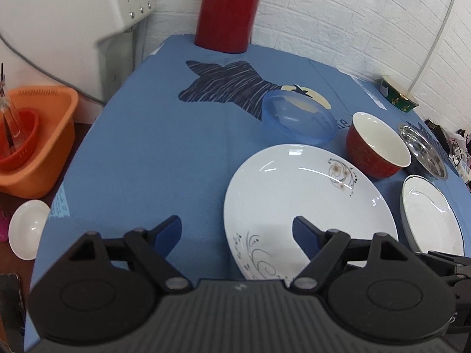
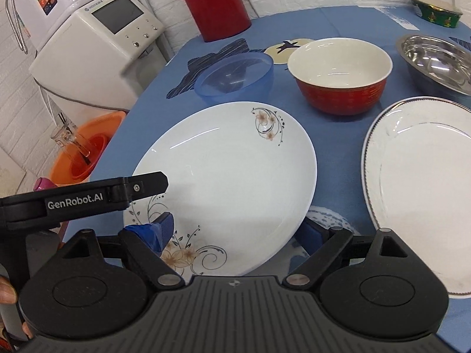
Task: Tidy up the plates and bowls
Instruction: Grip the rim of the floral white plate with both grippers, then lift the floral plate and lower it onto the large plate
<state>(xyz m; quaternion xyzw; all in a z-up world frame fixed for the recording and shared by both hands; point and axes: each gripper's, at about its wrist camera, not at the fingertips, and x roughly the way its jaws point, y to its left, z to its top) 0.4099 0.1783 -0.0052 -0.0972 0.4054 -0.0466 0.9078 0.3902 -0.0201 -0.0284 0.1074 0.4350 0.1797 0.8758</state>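
1. Tabletop (image 2: 182,67), covered in blue cloth with a dark striped star print, carries all the dishes.
2. White appliance (image 2: 97,50) with a grey screen stands off the tabletop's left edge.
3. Red thermos jug (image 2: 217,6), upright at the far edge by the white brick wall.
4. Floral plate (image 2: 229,176), white with flower sprigs, lies near the front edge, left of the silver-rimmed plate (image 2: 424,194); the two are apart.
5. Orange basin (image 1: 44,147), off the tabletop's left side, holds a red strainer and a glass bottle.
6. Steel bowl (image 2: 438,61), far right, behind the silver-rimmed plate.
7. Red bowl (image 2: 341,76), white inside, upright behind the floral plate.
8. Blue plastic bowl (image 2: 235,76), translucent, just left of the red bowl.
9. Right tool (image 2: 238,231), released, fingers spread on either side of the floral plate's near rim; contact cannot be told.
10. Left tool (image 1: 237,235), released and empty, one finger above the floral plate, the other above bare cloth.
11. Green tin (image 2: 435,11), far right corner.
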